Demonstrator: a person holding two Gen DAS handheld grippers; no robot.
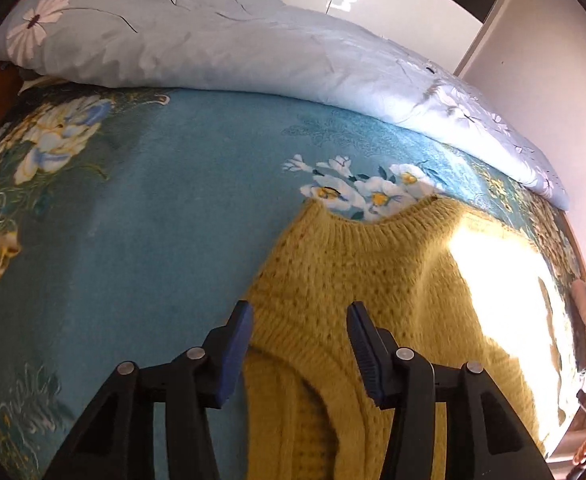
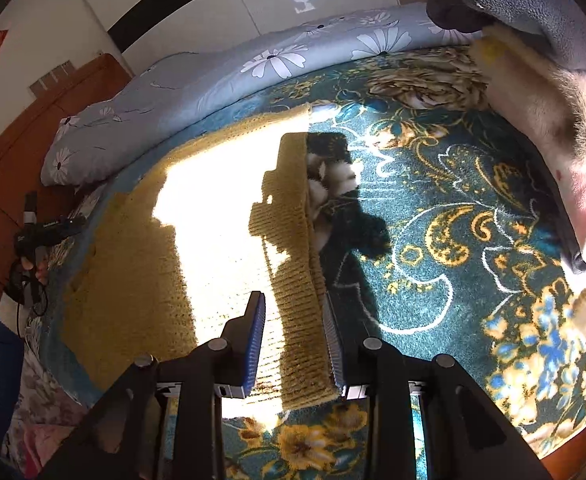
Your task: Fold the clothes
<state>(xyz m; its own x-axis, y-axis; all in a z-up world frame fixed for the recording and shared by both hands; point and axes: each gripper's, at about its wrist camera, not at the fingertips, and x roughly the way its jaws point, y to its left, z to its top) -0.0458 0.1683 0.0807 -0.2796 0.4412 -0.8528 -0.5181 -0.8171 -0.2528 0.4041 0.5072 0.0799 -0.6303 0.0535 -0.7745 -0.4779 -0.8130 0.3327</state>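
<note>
A yellow knitted sweater [image 1: 357, 280] lies flat on the teal flowered bedspread [image 1: 153, 220], its collar [image 1: 373, 222] pointing away from me. My left gripper [image 1: 299, 316] hangs open over the sweater's left shoulder, and the knit beneath shows in the gap, touching neither pad. In the right wrist view the sweater [image 2: 133, 260] is lit by bright sun. Its ribbed hem strip [image 2: 297, 280] runs between the fingers of my right gripper [image 2: 293, 312]. That gripper is open, with the strip close to the right pad and a gap on the left.
A pale blue daisy quilt [image 1: 213, 40] [image 2: 197, 84] lies bunched along the far side of the bed. Grey and white fluffy clothes [image 2: 533, 60] are piled at the right. A hand holds a black tool [image 2: 41, 232] at the sweater's far left. A wooden headboard [image 2: 33, 128] stands behind.
</note>
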